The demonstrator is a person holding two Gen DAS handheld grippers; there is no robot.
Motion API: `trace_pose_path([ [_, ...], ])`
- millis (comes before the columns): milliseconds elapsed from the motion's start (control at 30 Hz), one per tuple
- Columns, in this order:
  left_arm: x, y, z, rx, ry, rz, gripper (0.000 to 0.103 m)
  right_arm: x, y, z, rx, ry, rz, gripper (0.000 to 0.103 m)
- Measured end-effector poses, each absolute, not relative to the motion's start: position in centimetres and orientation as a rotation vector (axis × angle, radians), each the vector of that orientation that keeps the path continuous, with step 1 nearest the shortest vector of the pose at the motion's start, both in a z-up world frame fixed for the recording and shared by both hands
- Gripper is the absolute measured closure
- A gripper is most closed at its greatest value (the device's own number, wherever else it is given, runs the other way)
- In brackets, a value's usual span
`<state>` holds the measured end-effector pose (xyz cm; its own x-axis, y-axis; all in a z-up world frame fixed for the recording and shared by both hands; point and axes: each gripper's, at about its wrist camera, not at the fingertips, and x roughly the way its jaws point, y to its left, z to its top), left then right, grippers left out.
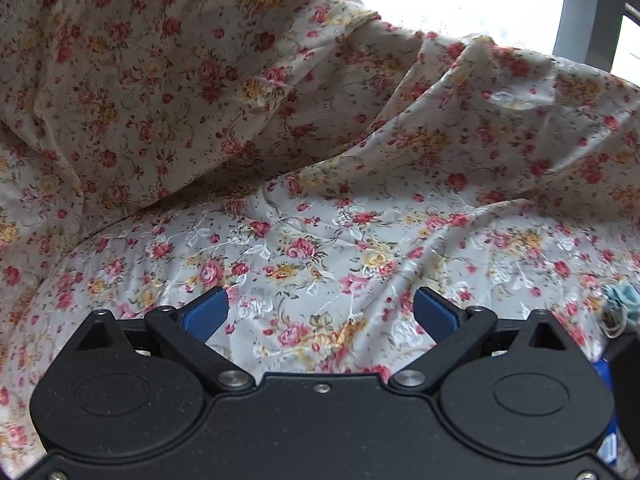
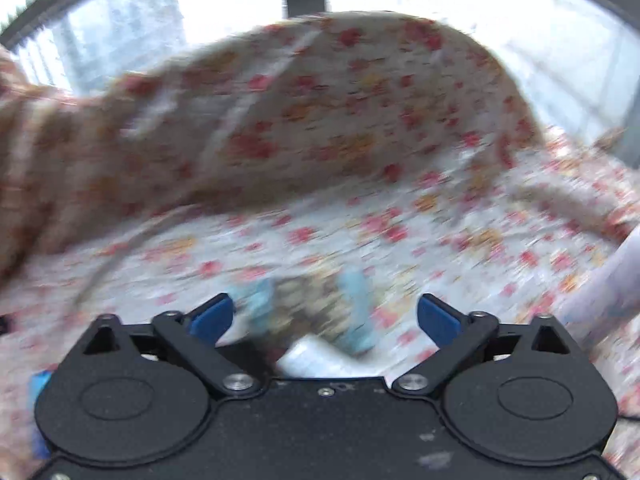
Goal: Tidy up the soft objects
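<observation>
Everywhere floral bedding (image 1: 320, 240) under a bright window (image 2: 140, 20); both grippers (image 1: 320, 312) (image 2: 324, 316) spread, empty.

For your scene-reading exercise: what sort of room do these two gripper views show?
Probably a bedroom: a floral quilt is spread flat, a matching pillow is heaped behind it, and a window is just beyond.

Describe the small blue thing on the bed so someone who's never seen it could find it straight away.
Start from the floral bedspread covering the bed, below the heaped floral quilt. At its near right edge lies a small crumpled light-blue cloth item. It is the only plain pale-blue piece among red-and-yellow flowers; what it is exactly I cannot tell.
</observation>
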<state>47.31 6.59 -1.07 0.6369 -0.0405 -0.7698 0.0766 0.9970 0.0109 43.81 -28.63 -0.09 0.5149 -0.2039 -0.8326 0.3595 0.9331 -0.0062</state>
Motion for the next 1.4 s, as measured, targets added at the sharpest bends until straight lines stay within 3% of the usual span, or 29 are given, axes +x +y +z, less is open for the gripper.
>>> trace_pose_path([
  [100, 47.9, 6.8, -1.7, 0.012, 0.907, -0.113, 0.007, 46.3, -30.6, -2.4, 0.108, 1.035, -0.424, 0.025],
  [333, 47.9, 6.3, -0.9, 0.043, 0.853, -0.164, 0.007, 49.4, -33.7, -7.8, 0.019, 1.231, -0.546, 0.046],
  [467, 48.1, 6.0, -1.2, 0.048, 0.868, -0.182, 0.007, 50.3, -32.3, -8.8, 0.167, 1.310, -0.467, 0.068],
  [767, 48.9, 6.8, -1.8, 0.030, 0.890, -0.158, 0.007, 54.6, -23.0, -9.0, 0.206, 1.355, -0.205, 0.061],
  [1067, 49.8, 7.6, -2.7, -0.015, 0.941, -0.144, 0.007, 55.8, -15.4, -8.8, 0.155, 1.345, 0.066, 0.061],
  [1133, 49.7, 7.5, -2.7, -0.011, 0.943, -0.149, 0.007, 55.6, -15.5, -7.9, 0.241, 1.337, 0.122, 0.056],
  [1200, 49.6, 7.4, -2.7, -0.003, 0.943, -0.152, 0.007, 55.3, -16.3, -6.4, 0.290, 1.297, 0.112, 0.041],
  [1267, 49.6, 7.3, -2.7, 0.003, 0.945, -0.158, 0.007, 54.6, -18.0, -4.8, 0.284, 1.261, 0.059, 0.034],
  [1400, 49.6, 7.3, -2.8, 0.006, 0.948, -0.162, 0.007, 52.9, -23.0, -2.3, 0.266, 1.254, -0.082, 0.026],
])
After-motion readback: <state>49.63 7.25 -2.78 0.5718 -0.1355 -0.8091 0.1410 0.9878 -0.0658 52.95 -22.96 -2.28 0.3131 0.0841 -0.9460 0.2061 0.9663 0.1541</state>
